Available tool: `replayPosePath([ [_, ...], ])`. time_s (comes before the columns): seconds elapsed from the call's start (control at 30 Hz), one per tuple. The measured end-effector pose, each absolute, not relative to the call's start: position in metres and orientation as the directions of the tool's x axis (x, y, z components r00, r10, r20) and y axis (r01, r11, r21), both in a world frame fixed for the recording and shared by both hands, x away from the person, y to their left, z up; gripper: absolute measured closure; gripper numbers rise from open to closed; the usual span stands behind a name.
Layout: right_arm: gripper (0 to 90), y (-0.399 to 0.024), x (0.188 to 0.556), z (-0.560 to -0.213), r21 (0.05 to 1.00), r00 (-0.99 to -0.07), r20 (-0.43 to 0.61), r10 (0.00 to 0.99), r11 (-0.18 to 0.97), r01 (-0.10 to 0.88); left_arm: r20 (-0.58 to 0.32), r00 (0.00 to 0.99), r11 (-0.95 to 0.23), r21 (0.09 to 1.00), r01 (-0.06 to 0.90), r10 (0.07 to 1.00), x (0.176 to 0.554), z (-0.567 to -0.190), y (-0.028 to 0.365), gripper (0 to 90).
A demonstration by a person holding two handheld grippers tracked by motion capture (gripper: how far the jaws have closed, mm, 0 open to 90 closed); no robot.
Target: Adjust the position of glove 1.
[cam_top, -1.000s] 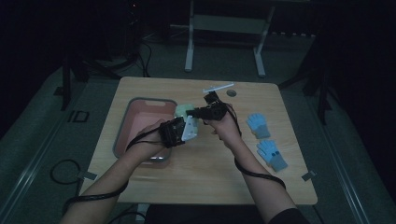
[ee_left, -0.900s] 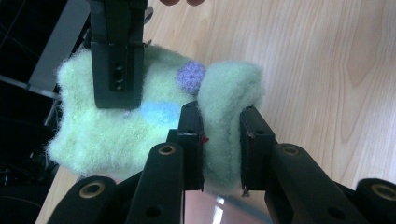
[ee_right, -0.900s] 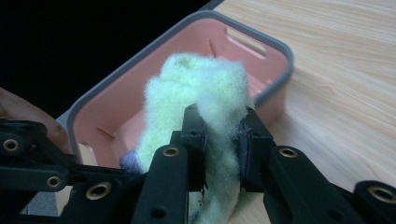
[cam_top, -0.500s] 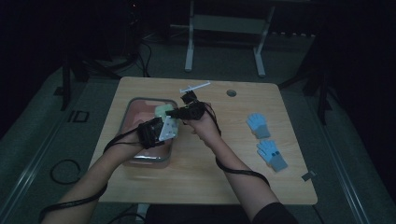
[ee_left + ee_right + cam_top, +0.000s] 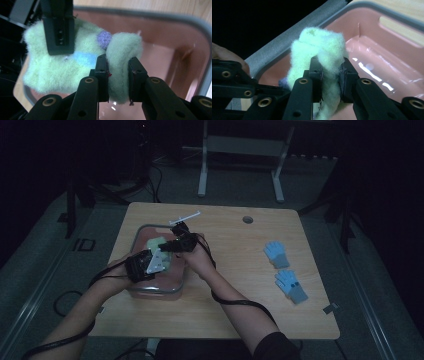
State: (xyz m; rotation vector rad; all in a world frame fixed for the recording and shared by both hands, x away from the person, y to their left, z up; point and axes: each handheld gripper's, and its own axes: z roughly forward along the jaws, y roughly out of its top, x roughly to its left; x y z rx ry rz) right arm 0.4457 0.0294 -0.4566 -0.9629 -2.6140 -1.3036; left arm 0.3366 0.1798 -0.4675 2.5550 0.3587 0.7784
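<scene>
Over the pink bin (image 5: 176, 289), both the left hand-held gripper (image 5: 117, 75) and the right hand-held gripper (image 5: 329, 75) are clamped on the green fuzzy glove (image 5: 62, 70); uneven release could snag it on the rim

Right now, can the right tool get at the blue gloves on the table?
Probably not yet: the right tool is shut on the green glove over the pink bin. The blue gloves lie unobstructed on its side once it lets go.

Green glove (image 5: 65, 67) partly hidden behind hand-held gripper pads; pink bin (image 5: 387, 57) cut off by frame edges.
</scene>
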Motion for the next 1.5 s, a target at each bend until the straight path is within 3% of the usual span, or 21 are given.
replayPosePath([
  [0.27, 75.2, 0.039, 0.453, -0.484, 0.637, -0.787, 0.315, 0.531, 0.496, 0.59, 0.4, 0.854, -0.894, 0.422, 0.15, 0.332, 0.353, -0.493, 0.177, 74.1],
  [0.63, 66.8, 0.035, 0.458, -0.49, 0.602, -0.766, 0.297, 0.57, 0.511, 0.613, 0.342, 0.888, -0.915, 0.365, 0.174, 0.306, 0.37, -0.499, 0.169, 72.7],
  [0.7, 61.4, 0.031, 0.459, -0.491, 0.592, -0.765, 0.292, 0.574, 0.52, 0.616, 0.303, 0.899, -0.917, 0.34, 0.207, 0.315, 0.374, -0.502, 0.168, 70.9],
  [0.8, 59.5, 0.024, 0.461, -0.491, 0.594, -0.76, 0.298, 0.577, 0.511, 0.621, 0.265, 0.902, -0.912, 0.326, 0.248, 0.341, 0.375, -0.505, 0.17, 63.6],
  [1.17, 55.5, 0.001, 0.454, -0.472, 0.646, -0.777, 0.312, 0.548, 0.477, 0.596, 0.229, 0.83, -0.811, 0.45, 0.373, 0.509, 0.371, -0.487, 0.181, 16.0],
  [1.5, 52.5, -0.022, 0.44, -0.449, 0.693, -0.811, 0.275, 0.516, 0.478, 0.539, 0.165, 0.82, -0.733, 0.567, 0.376, 0.548, 0.366, -0.467, 0.167, 7.2],
])
